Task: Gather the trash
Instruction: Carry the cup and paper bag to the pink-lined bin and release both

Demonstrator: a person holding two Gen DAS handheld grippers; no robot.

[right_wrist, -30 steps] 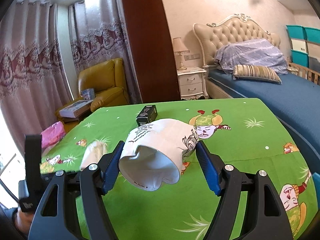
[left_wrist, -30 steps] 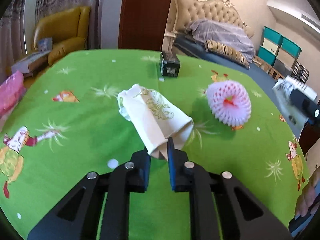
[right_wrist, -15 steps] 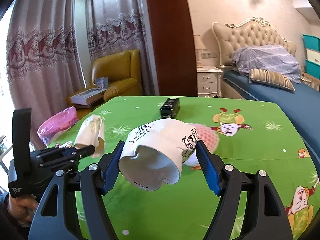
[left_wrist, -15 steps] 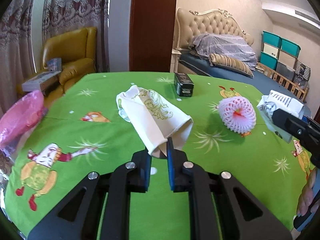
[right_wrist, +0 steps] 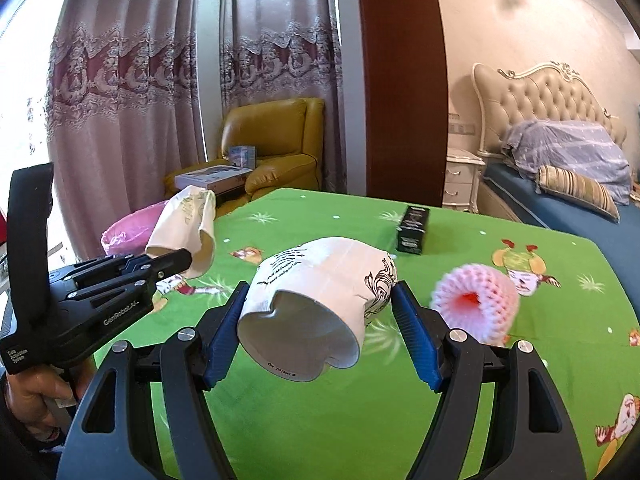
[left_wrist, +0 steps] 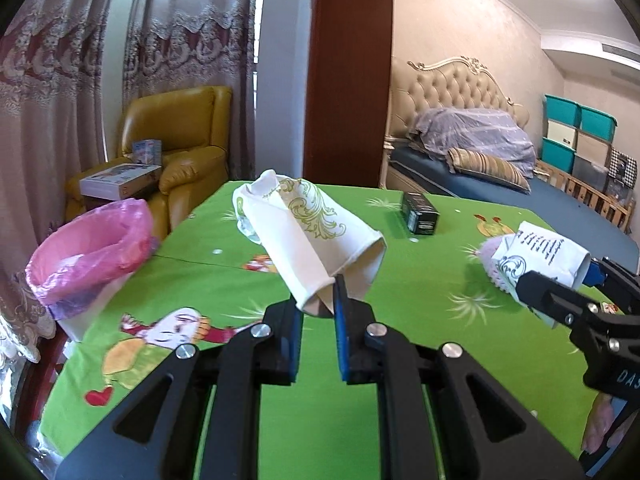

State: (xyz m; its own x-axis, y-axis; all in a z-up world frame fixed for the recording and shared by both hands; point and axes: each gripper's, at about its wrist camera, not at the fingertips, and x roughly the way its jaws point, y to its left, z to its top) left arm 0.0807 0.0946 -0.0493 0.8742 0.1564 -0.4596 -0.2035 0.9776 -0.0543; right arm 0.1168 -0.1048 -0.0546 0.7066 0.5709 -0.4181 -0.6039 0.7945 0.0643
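Observation:
My left gripper [left_wrist: 318,308] is shut on the rim of a crushed white paper cup with gold print [left_wrist: 308,232], held above the green table. It also shows in the right wrist view [right_wrist: 182,232]. My right gripper [right_wrist: 320,316] is shut on a crumpled white paper cup with black print [right_wrist: 320,296], also seen in the left wrist view [left_wrist: 540,256]. A bin lined with a pink bag [left_wrist: 88,252] stands off the table's left edge, left of the left gripper.
A pink foam fruit net [right_wrist: 476,300] and a small black box [right_wrist: 412,228] lie on the green cartoon tablecloth [right_wrist: 304,408]. A yellow armchair [left_wrist: 176,140] with boxes stands behind the bin. A bed [right_wrist: 560,184] is at the right.
Both grippers have swung left with their cups held. The pink-lined bin has come into fuller view at the left. The foam net and black box have shifted right in view.

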